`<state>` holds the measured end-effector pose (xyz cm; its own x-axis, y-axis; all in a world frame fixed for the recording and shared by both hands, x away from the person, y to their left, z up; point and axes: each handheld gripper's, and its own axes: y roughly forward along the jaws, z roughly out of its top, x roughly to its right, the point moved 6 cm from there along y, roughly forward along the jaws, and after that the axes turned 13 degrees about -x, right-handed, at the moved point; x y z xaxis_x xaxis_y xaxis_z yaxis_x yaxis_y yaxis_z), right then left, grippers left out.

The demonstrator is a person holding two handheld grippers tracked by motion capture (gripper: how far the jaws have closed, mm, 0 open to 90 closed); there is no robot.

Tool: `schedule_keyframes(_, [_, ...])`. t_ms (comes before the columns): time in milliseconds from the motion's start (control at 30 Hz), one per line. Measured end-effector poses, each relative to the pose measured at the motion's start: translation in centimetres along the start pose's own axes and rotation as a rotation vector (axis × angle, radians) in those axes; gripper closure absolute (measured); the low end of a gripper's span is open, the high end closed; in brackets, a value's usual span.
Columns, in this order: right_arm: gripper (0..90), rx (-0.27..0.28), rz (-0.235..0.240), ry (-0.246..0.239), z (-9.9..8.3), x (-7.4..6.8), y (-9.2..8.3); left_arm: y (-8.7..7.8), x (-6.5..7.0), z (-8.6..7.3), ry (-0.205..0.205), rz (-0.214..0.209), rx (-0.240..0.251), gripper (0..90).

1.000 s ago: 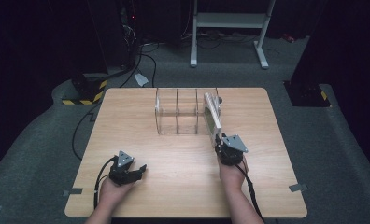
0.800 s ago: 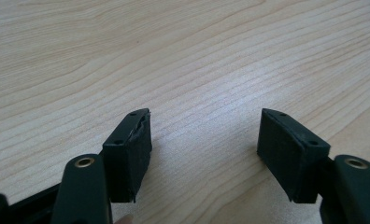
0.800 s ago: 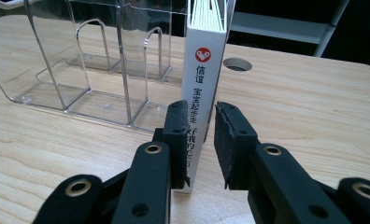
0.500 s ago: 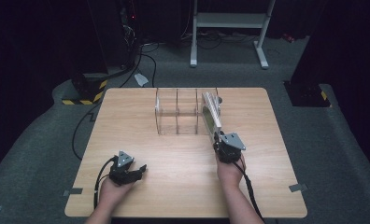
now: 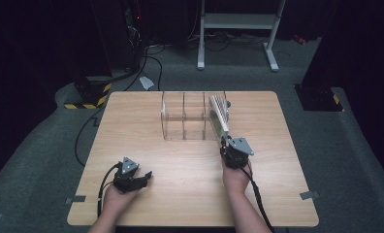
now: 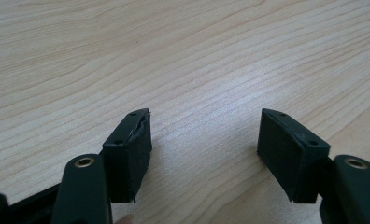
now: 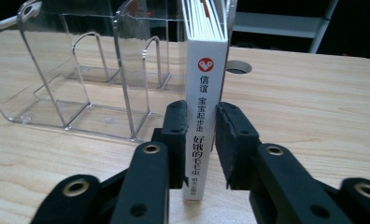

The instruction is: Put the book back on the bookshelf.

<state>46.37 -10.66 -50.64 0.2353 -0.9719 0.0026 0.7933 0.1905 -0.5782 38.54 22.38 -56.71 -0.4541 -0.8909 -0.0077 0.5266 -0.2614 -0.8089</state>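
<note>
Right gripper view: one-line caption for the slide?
Right gripper clamps the spine of an upright white book beside a clear acrylic divider rack on a wooden table.

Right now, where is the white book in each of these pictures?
High view: the white book leans at the clear rack's right end, mid-table, pinched by the right claw.
Left gripper view: this camera faces the table wood between the left claw's open jaws.
Right gripper view: white book centre frame, spine toward us, clamped upright.
Shared landmark: the clear rack, left of the book in both.
</note>
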Motion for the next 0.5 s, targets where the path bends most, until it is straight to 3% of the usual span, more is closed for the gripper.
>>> schedule_keyframes(67, [65.7, -0.016, 0.011, -0.003, -0.2, 0.0, 0.1, 0.0, 0.0, 0.0, 0.001, -0.001, 0.0, 35.2])
schedule_keyframes(233, [63.1, -0.074, 0.027, 0.007, -1.4, 0.4, 0.6, 0.0, 0.0, 0.0, -0.003, -0.001, 0.004, 35.2])
schedule_keyframes(333, [64.1, -0.109, 0.031, 0.01, -2.0, 0.5, 1.3, 0.0, 0.0, 0.0, 0.002, 0.001, 0.002, 35.3])
schedule_keyframes(500, [69.4, -0.115, 0.033, 0.008, -2.2, 0.2, 1.7, 0.0, 0.0, 0.0, 0.001, 0.001, 0.002, 35.3])
